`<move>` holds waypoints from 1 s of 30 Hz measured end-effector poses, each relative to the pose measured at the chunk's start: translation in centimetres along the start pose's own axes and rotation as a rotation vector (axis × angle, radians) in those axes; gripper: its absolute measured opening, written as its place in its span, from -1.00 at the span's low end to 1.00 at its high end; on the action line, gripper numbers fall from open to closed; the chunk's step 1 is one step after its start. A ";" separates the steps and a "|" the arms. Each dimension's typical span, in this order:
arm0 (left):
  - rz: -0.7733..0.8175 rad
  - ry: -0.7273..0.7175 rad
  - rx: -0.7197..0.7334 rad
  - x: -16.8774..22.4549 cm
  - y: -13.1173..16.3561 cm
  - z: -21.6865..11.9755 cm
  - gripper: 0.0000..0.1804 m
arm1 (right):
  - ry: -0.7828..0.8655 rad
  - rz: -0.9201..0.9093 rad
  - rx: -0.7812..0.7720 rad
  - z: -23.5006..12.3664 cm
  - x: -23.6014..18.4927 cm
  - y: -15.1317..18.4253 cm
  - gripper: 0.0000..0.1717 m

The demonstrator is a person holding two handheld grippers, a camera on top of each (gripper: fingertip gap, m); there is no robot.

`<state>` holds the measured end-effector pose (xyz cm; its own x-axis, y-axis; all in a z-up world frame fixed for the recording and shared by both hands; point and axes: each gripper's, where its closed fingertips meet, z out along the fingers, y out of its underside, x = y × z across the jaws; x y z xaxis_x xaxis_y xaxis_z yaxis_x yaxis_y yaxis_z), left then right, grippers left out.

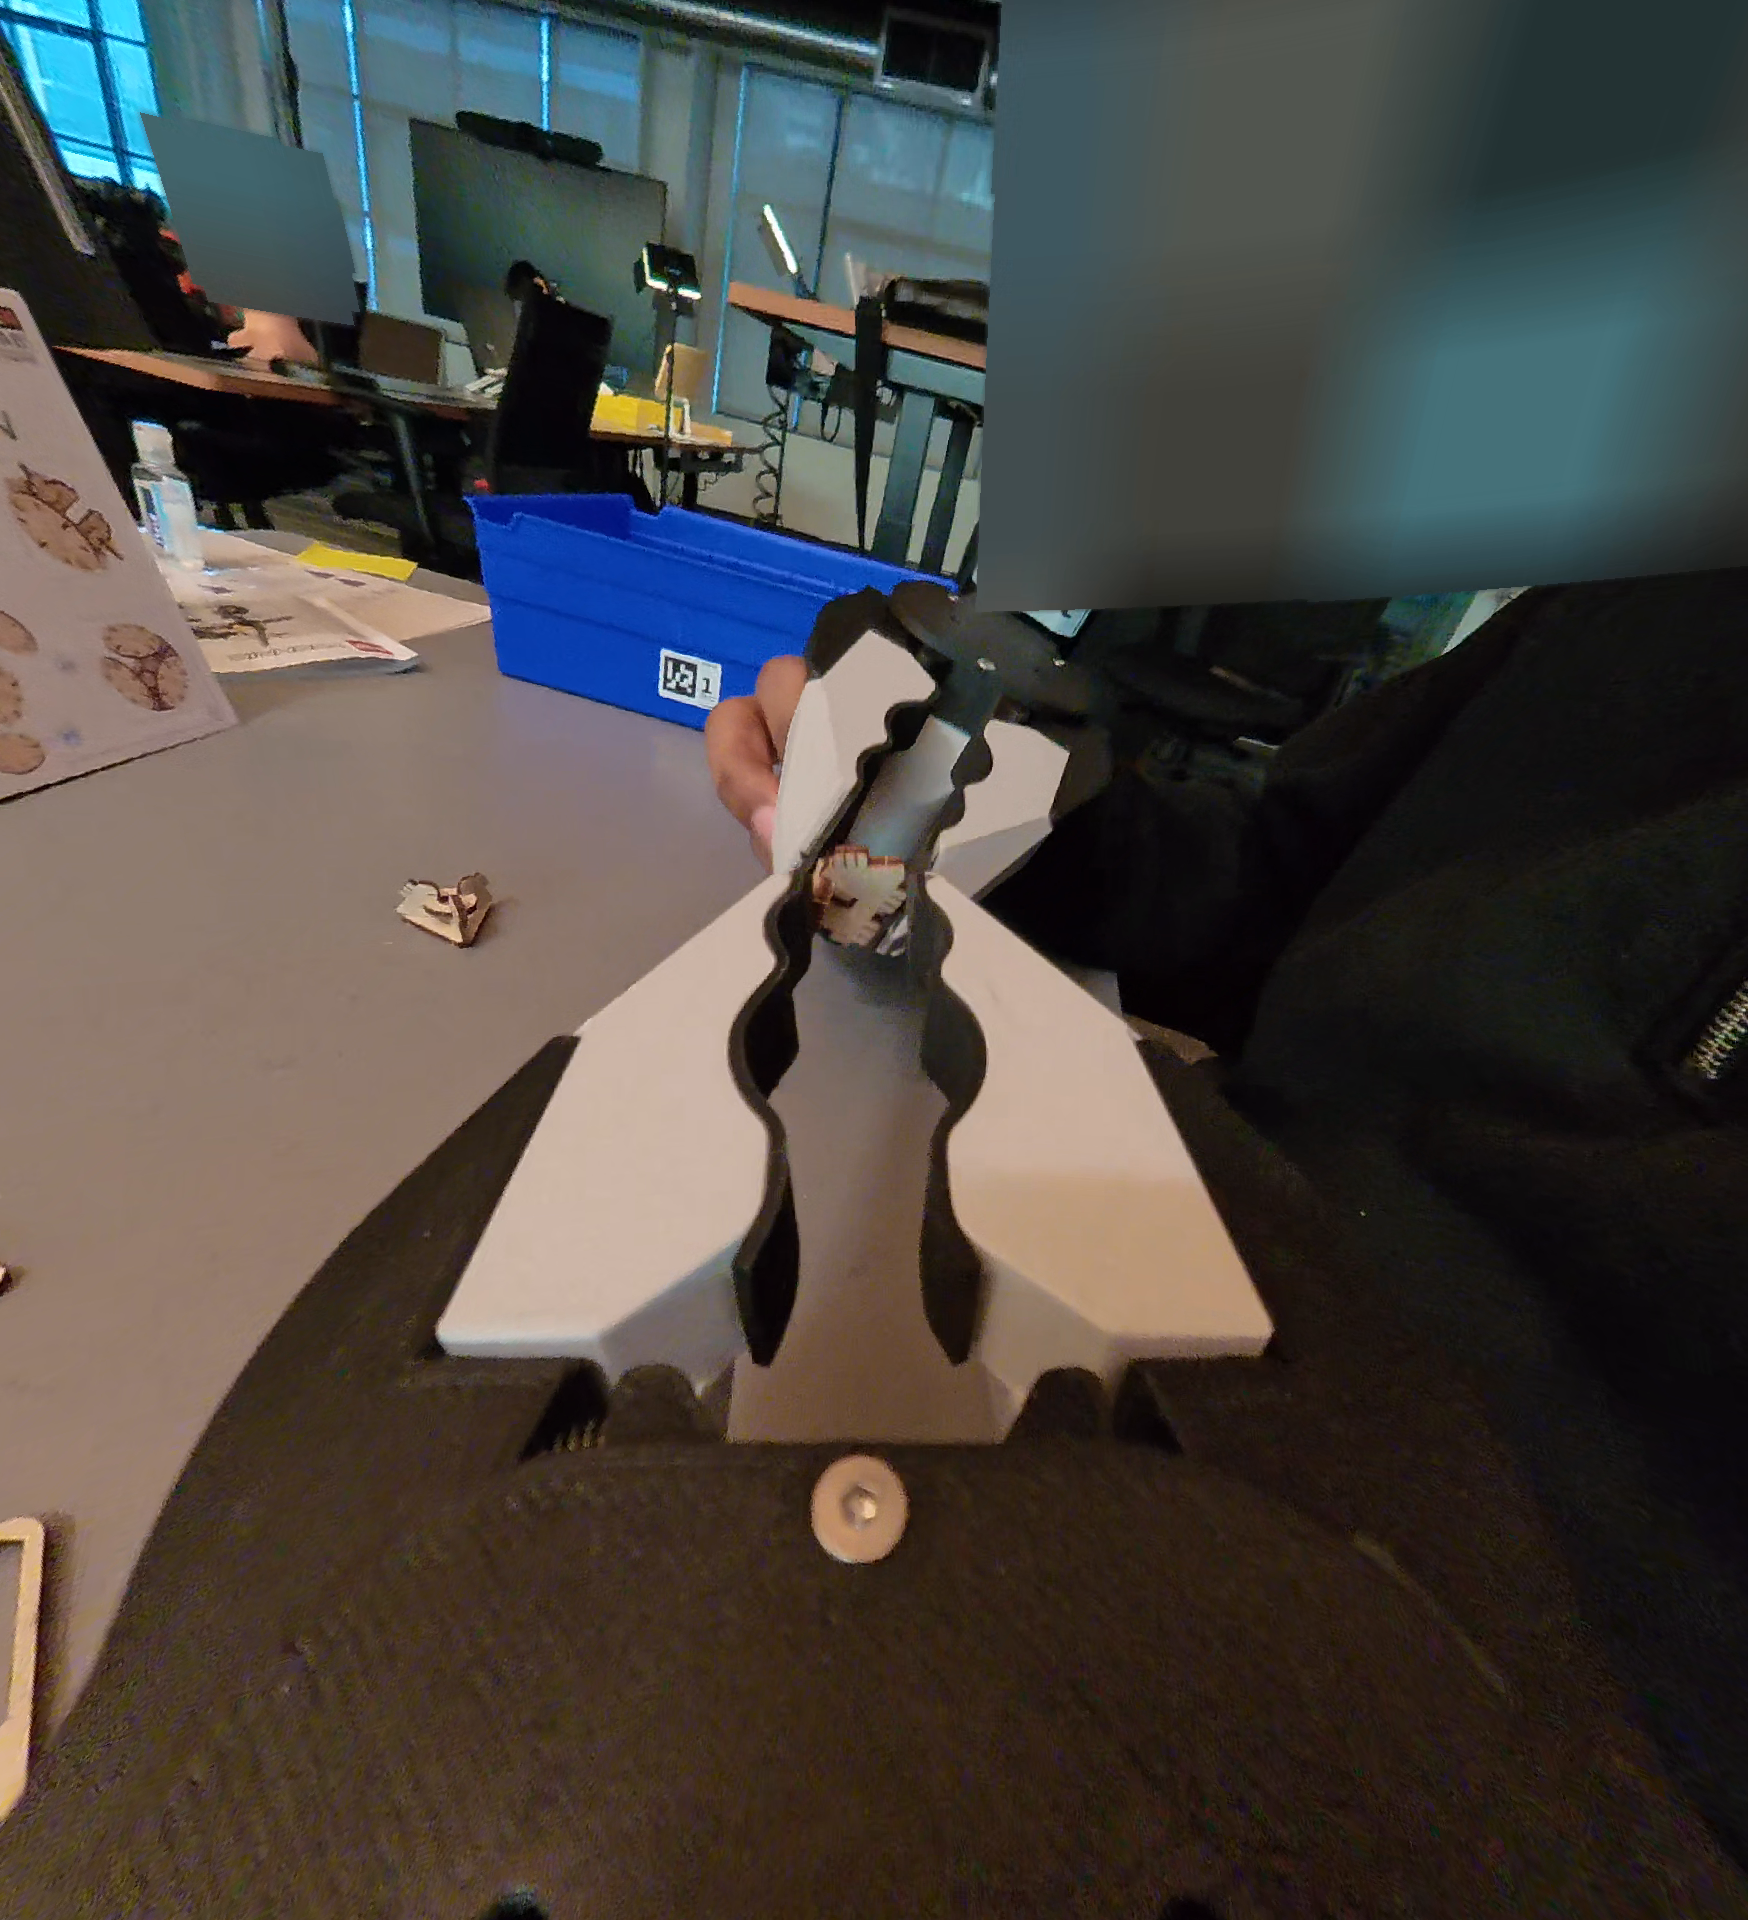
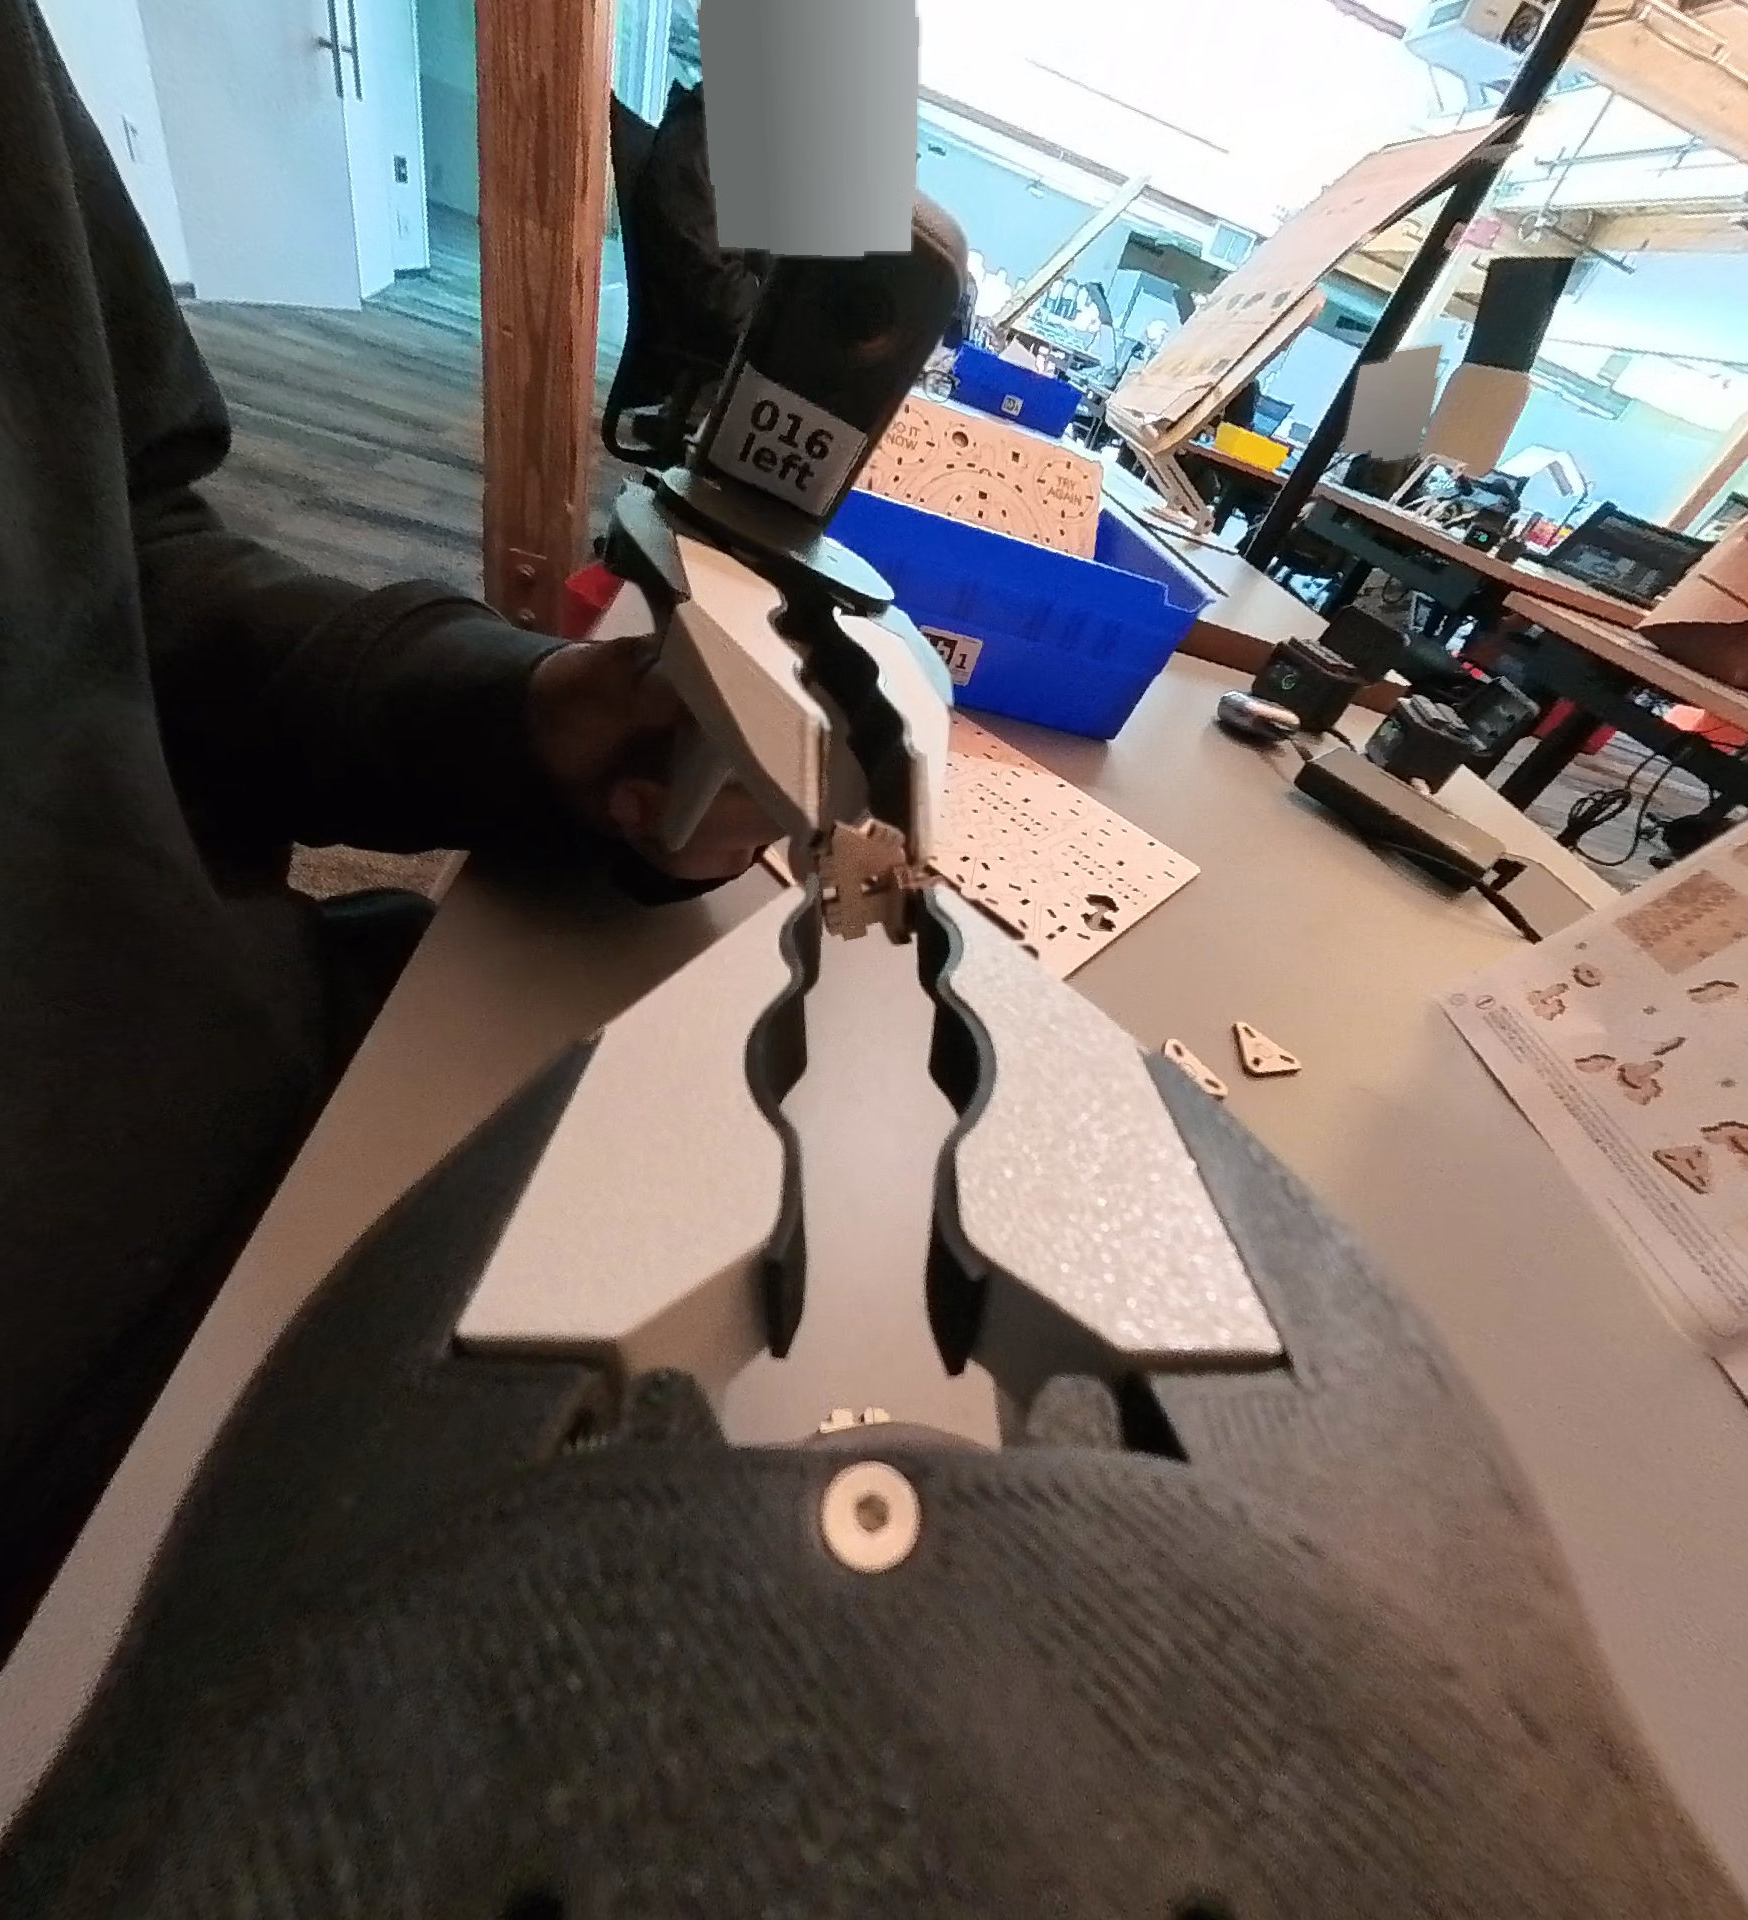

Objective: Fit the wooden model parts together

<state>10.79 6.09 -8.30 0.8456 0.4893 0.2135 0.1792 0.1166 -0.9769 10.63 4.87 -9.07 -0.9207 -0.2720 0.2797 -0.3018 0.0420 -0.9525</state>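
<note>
Both grippers meet tip to tip above the near edge of the grey table (image 1: pixel 226 1039), on one small notched wooden piece (image 1: pixel 854 899).

Left gripper (image 1: pixel 849 914): fingers slightly apart, the wooden piece between the tips; contact on both sides appears likely but is partly hidden.

Right gripper (image 2: pixel 859 904): fingers closed on the same wooden piece (image 2: pixel 862 883), which spans the narrow gap between the tips.

The piece hangs in the air between the two tools, clear of the table.

Farther out, a small assembled wooden part (image 1: pixel 449 909) lies alone. Two loose triangular pieces (image 2: pixel 1265 1049) lie unused, near a punched wooden sheet (image 2: pixel 1057 862) that shows one empty cut-out. Instruction sheets (image 2: pixel 1680 1091) and a blue bin (image 1: pixel 641 613) stand beyond.
</note>
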 end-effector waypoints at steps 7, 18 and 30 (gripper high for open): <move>0.000 0.007 -0.019 0.0 0.4 0.1 -0.70 | 0.033 -0.033 -0.041 0.2 0.3 0.7 -0.81; 0.056 -0.064 -0.057 -0.6 0.8 0.3 -0.85 | 0.033 -0.048 -0.068 0.6 0.0 1.0 -0.81; 0.067 -0.059 -0.049 -0.4 0.5 0.2 -0.84 | 0.019 -0.033 -0.054 0.5 0.0 0.5 -0.82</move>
<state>10.44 6.17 -8.86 0.8254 0.5453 0.1461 0.1483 0.0401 -0.9881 10.60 4.43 -9.66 -0.9144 -0.2557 0.3139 -0.3448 0.0855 -0.9348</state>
